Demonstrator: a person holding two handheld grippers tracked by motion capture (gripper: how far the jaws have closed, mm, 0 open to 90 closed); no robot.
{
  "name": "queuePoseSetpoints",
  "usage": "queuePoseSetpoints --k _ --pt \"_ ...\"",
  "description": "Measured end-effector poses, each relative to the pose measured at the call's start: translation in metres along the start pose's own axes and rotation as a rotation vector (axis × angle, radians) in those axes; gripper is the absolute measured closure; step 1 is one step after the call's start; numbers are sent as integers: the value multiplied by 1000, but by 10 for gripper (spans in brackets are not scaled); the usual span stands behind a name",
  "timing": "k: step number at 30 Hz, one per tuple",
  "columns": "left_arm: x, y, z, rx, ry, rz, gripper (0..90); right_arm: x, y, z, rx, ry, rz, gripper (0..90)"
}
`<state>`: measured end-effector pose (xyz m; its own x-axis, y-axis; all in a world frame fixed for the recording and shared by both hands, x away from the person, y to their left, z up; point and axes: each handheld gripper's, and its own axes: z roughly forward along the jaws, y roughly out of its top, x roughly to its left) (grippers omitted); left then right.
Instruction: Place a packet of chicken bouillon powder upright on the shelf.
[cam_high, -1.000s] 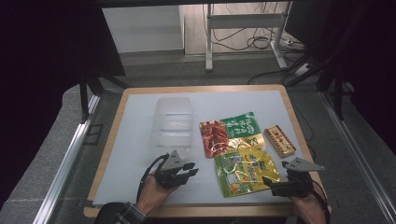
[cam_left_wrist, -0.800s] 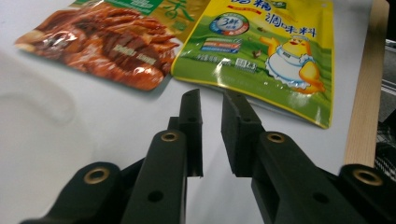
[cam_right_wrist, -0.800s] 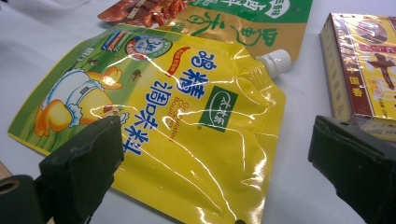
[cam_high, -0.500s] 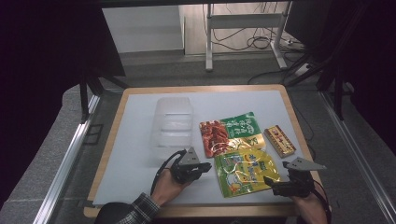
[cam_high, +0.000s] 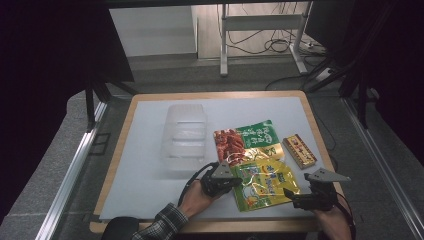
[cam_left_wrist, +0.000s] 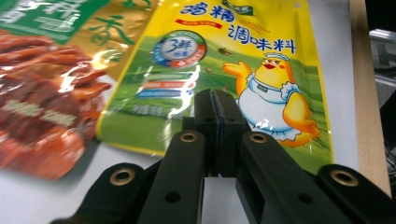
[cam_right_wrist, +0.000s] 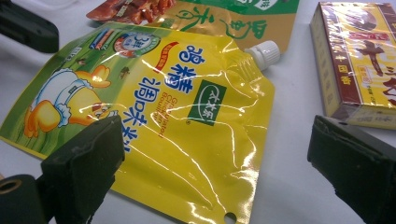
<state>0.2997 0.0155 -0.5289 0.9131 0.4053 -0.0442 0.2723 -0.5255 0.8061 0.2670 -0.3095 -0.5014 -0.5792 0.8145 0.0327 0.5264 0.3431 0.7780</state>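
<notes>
Open white mat (cam_high: 145, 165) is left beside the clear tray (cam_high: 184, 137), while the right half is crowded by pouches (cam_high: 265, 182) and box (cam_high: 299, 151).

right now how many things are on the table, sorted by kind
pouches: 2, the yellow spouted pouch and the green and red snack pouch
boxes: 1, the yellow and red box
clear plastic containers: 1
total: 4
</notes>
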Motion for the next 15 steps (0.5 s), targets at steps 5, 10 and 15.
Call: queuePoseSetpoints --k 5,10,15 --pt "1 -1 7 9 -12 0 897 -1 0 0 5 -8 8 40" --pt "1 -5 10 12 -8 -10 900 -3 -1 -1 14 -10 23 40" --pt "1 -6 10 29 -7 -24 900 -4 -1 -3 20 5 36 37"
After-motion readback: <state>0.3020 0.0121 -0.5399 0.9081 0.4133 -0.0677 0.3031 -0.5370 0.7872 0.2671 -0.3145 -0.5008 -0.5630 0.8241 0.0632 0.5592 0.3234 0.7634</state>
